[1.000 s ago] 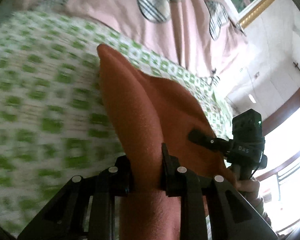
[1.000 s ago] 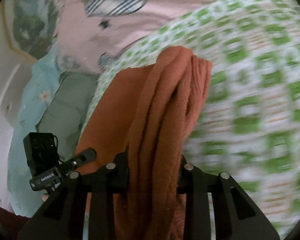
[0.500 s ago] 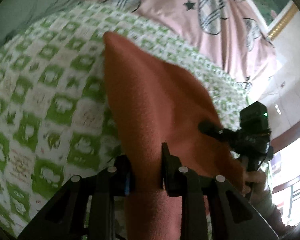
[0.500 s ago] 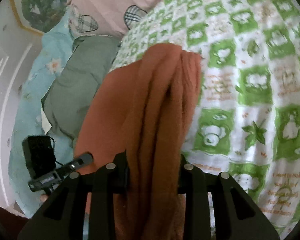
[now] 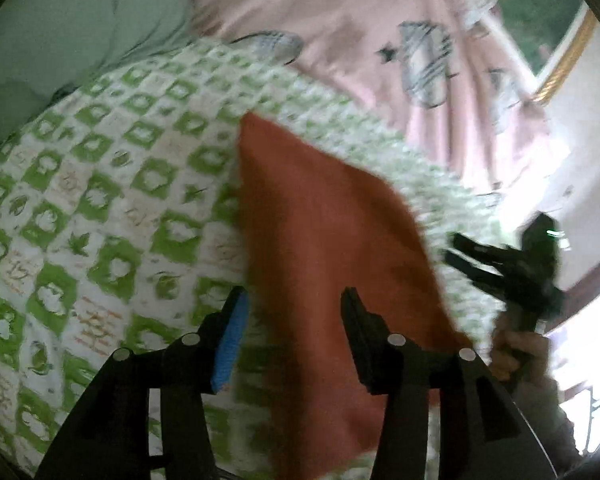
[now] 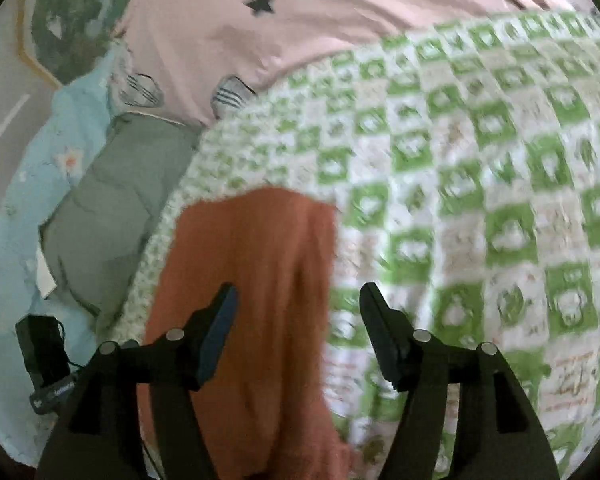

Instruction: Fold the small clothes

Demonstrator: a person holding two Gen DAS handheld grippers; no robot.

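Now released onto the green-and-white checked blanket [image 5: 100, 208]: a rust-orange garment [image 5: 324, 240], laid flat with one fold seemingly made, its far corner pointing toward 11 o'clock in the left wrist view. Left gripper [image 5: 294, 308] standing moderately wide, jaws just opened, near end of the cloth running between them but not pressed by either pad. Right gripper [image 6: 296, 304] likewise parted and just opened, left finger over the orange cloth, right finger over bare blanket, nothing pinched. Seen from the left wrist at 3 o'clock, the other gripper in a hand [image 5: 516, 356]. Beyond the blanket at 12 o'clock, a pink sheet with plaid patches [image 6: 204, 32]; at 9 o'clock in the right wrist view, a grey-green cushion [image 6: 112, 208]. Probably one fold placed and let go; judging by the long shape, further folding and smoothing likely left.
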